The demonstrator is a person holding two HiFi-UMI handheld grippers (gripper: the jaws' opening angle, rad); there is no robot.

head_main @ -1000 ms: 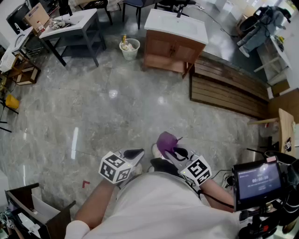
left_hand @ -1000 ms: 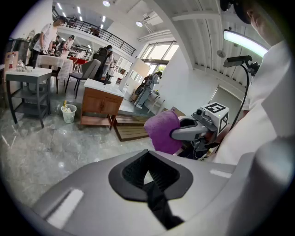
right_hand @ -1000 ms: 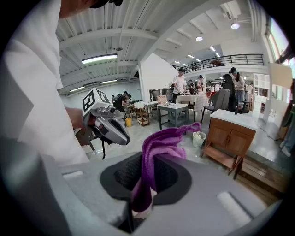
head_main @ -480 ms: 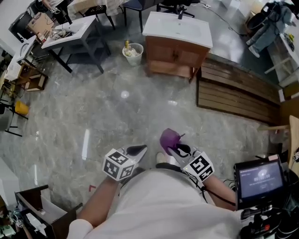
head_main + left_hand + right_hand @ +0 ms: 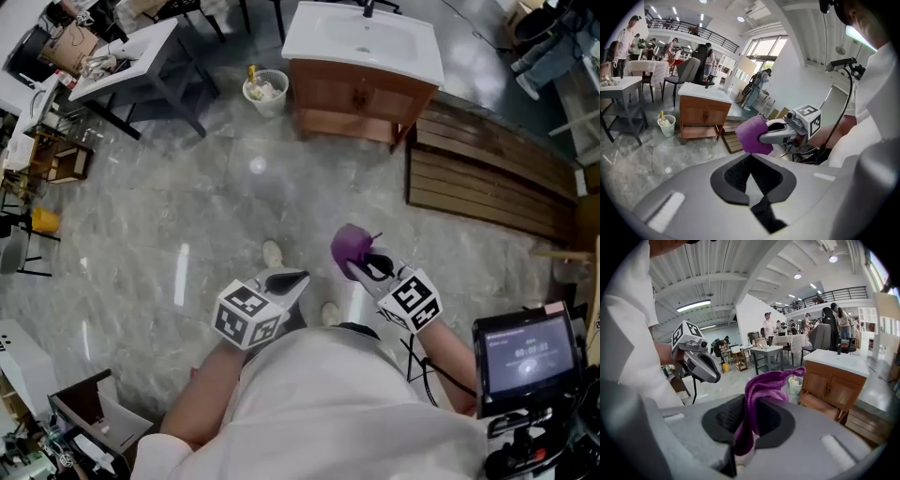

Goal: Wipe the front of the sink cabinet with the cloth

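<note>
A glossy grey marbled stone floor (image 5: 187,206) fills most of the head view. At its far edge stands the brown wooden sink cabinet (image 5: 361,94), a boxy unit with two panelled doors under a smooth white rectangular basin top (image 5: 366,37). To the right of the cabinet lies a dark brown slatted wooden platform (image 5: 487,178), low and long. On the cabinet's other side sits a small round white waste bin (image 5: 264,92) with rubbish in it.

From above, the cabinet's front shows only as a narrow strip. The left gripper view shows that front (image 5: 701,117) face-on, with an open shelf below the doors, and the right gripper view shows it (image 5: 834,385) at an angle. Both gripper views also take in a high white hall with people and tables behind, which the head view does not reach.

The matt grey left gripper (image 5: 286,281) has its jaws pressed together with nothing between them (image 5: 751,161). The right gripper (image 5: 366,265) is pinched on the soft, knitted-looking purple cloth (image 5: 352,246). In its own view a fold of the cloth (image 5: 761,390) runs down between the dark ribbed pads (image 5: 747,413), and a bunched lump with a small loop stands above them. The cloth is well apart from the cabinet, over the floor in front of the person.
</note>
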